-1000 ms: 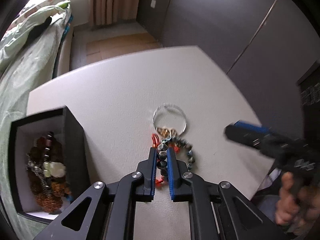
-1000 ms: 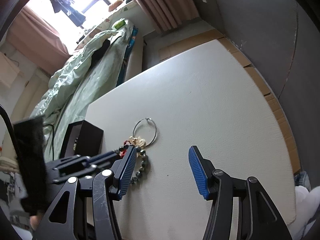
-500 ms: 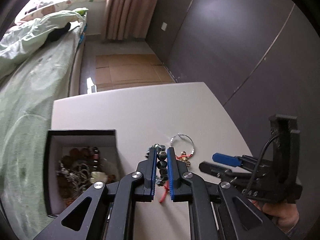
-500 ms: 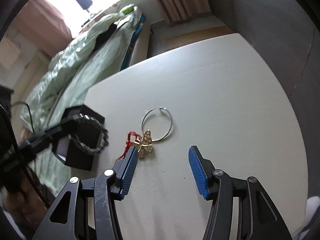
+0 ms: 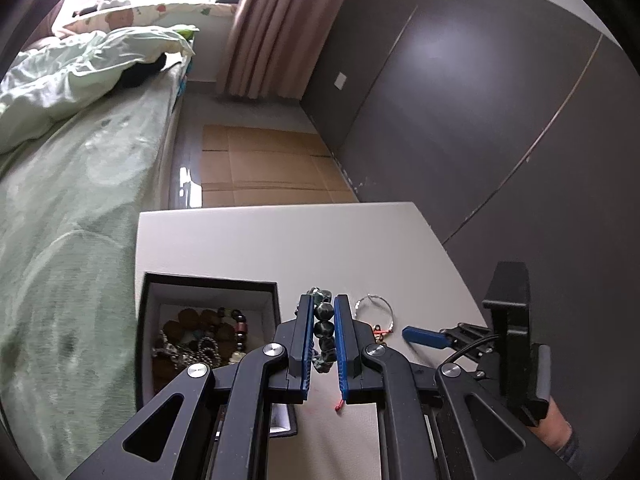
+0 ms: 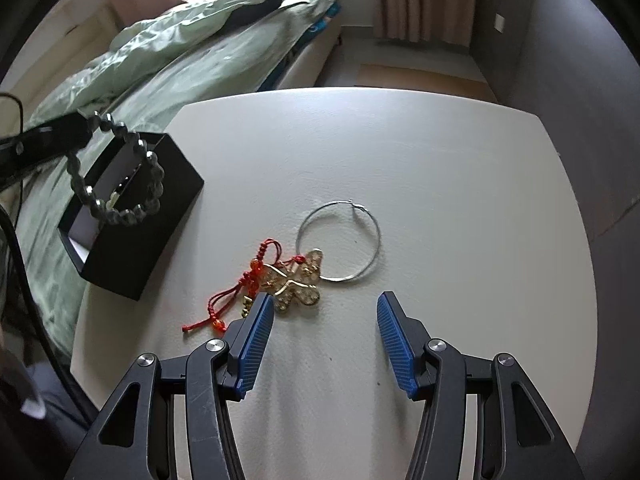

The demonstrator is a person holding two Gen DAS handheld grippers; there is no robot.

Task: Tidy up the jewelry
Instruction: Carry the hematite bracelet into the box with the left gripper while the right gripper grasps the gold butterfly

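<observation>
My left gripper (image 5: pixel 322 308) is shut on a dark beaded bracelet (image 5: pixel 324 330) and holds it in the air beside the black jewelry box (image 5: pixel 208 280). In the right wrist view the bracelet (image 6: pixel 120 172) hangs over the box (image 6: pixel 168 184). The box holds several bead strings and chains (image 5: pixel 200 340). My right gripper (image 6: pixel 324 312) is open and empty, low over the table, just short of a gold butterfly piece (image 6: pixel 298 280), a red cord charm (image 6: pixel 240 284) and a thin silver hoop (image 6: pixel 340 240).
The white table (image 6: pixel 440 200) ends near a bed with green bedding (image 5: pixel 60 200) on the left. A dark wall (image 5: pixel 480 120) stands on the right. My right gripper also shows in the left wrist view (image 5: pixel 424 336).
My left gripper has lifted the beaded bracelet off the table and carried it left to the box. My right gripper has come closer to the butterfly, cord and hoop.
</observation>
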